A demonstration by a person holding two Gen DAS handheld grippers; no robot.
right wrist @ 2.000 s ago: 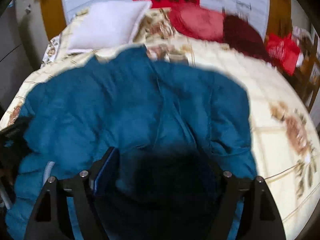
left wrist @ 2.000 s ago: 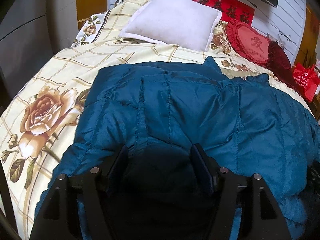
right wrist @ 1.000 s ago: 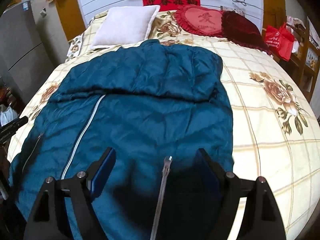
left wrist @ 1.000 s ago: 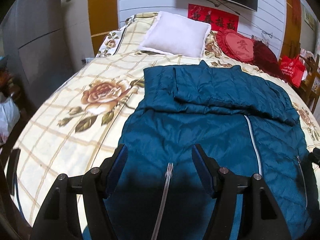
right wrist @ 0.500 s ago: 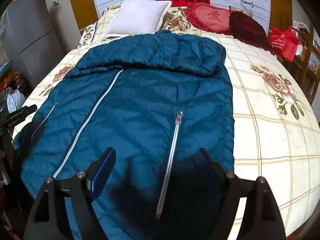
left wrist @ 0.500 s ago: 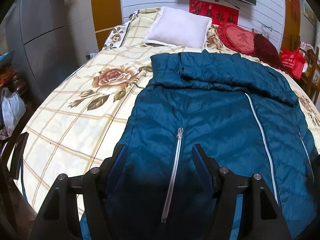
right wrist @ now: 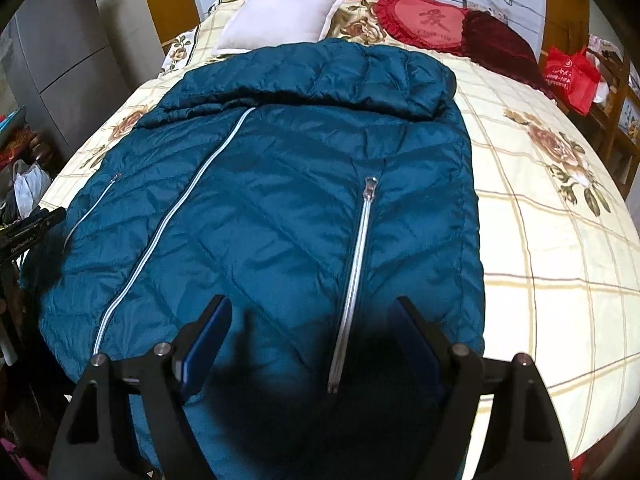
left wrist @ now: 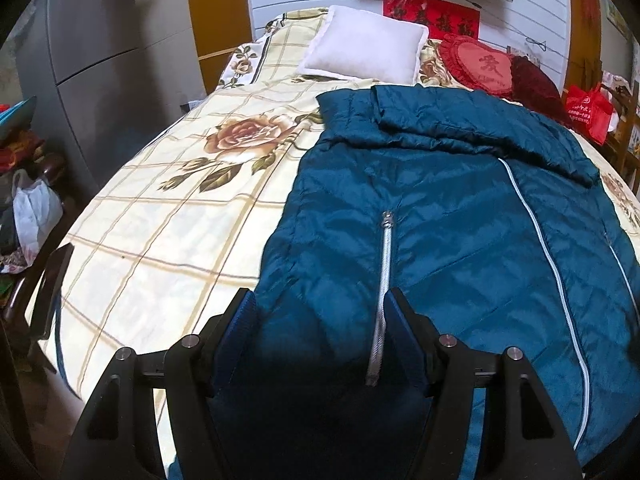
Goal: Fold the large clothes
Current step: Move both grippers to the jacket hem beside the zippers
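Where the left wrist view looks along the bed [left wrist: 168,240], a teal jacket [left wrist: 460,240] is seen spread flat on the floral cover, front up, its far end folded over into a thick band below a white pillow [left wrist: 364,50]; a pocket zip [left wrist: 383,280] runs toward the camera and a long front zip [left wrist: 548,264] lies to its right; the left gripper [left wrist: 320,312] is held spread wide over the near hem, one finger over the jacket's left edge, the other beside the pocket zip, nothing pinched; a red cushion [left wrist: 480,64] and red bag [left wrist: 588,110] are seen at the far right.

In the right wrist view the jacket [right wrist: 280,200] is seen lying along the bed [right wrist: 560,260]; the right gripper [right wrist: 312,316] is likewise spread wide above the near hem, a pocket zip [right wrist: 356,272] lying between its fingers, nothing gripped; the front zip [right wrist: 176,224] is seen slanting to the left; the pillow [right wrist: 280,16] and cushion [right wrist: 428,20] lie beyond the folded band.
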